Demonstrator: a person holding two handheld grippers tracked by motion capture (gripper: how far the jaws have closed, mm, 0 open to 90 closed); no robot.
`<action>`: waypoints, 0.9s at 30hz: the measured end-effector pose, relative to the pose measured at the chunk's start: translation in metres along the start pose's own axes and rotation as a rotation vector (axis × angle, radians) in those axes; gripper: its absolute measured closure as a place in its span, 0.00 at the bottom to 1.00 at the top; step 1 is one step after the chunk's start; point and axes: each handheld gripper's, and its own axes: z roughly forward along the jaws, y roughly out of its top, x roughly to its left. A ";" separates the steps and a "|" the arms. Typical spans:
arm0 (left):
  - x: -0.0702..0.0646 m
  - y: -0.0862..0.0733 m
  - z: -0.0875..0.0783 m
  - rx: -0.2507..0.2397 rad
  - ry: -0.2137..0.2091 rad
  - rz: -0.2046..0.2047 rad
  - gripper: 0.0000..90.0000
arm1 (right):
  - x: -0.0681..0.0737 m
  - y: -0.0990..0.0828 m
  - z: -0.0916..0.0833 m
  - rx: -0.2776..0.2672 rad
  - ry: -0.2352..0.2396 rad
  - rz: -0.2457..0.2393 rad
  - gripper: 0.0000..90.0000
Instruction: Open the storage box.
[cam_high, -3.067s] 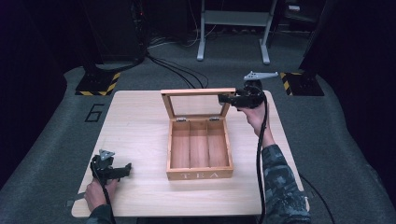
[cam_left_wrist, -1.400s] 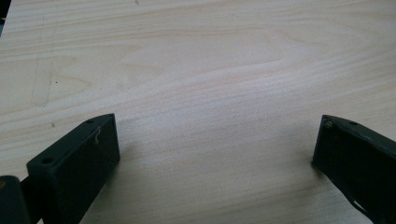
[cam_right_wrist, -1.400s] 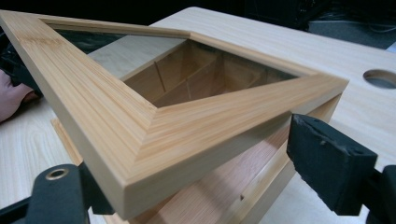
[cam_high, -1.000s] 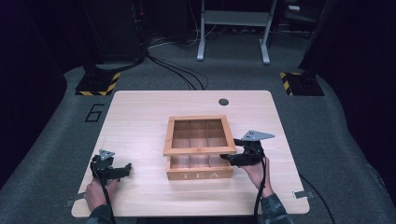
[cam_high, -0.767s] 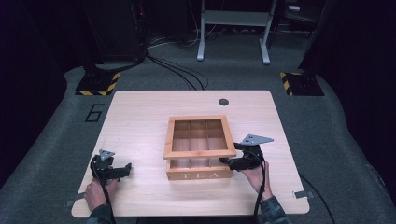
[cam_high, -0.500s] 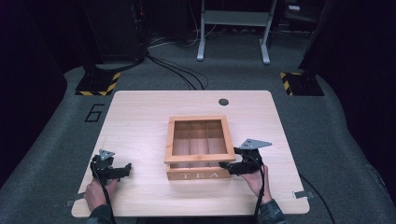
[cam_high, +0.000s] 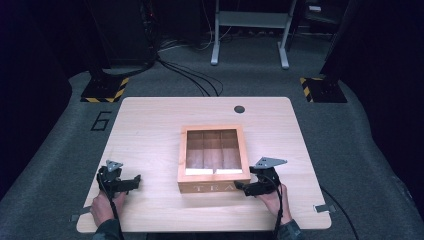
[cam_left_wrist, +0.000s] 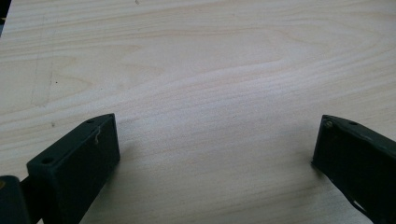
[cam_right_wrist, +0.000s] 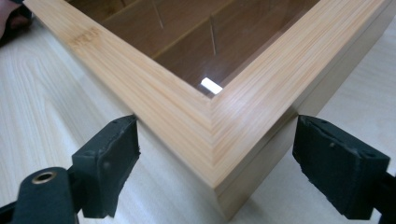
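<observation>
The wooden tea box (cam_high: 214, 159) sits shut in the middle of the table (cam_high: 150, 125). Its near corner (the glass lid is down) lies between the wide-open jaws of the right gripper (cam_high: 243, 187), not touching. The left gripper (cam_high: 137, 178) rests well apart, open, over bare wood.

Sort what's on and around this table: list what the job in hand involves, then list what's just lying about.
In the job:
- wooden tea box, lid shut
- right gripper, open at the box's near right corner

Just lying about:
- left gripper, open over bare table
- round hole in the tabletop
- cables and striped stand bases on the floor
</observation>
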 end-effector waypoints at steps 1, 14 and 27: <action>0.000 0.000 0.000 0.000 0.000 0.000 0.00 | -0.001 -0.003 0.000 -0.015 0.006 0.006 0.17; 0.000 0.000 0.000 0.001 0.000 0.000 0.00 | -0.026 -0.043 -0.034 -0.054 -0.075 0.079 0.16; 0.000 0.000 0.000 -0.001 0.001 0.001 0.00 | -0.079 -0.092 -0.075 0.000 -0.325 0.187 0.14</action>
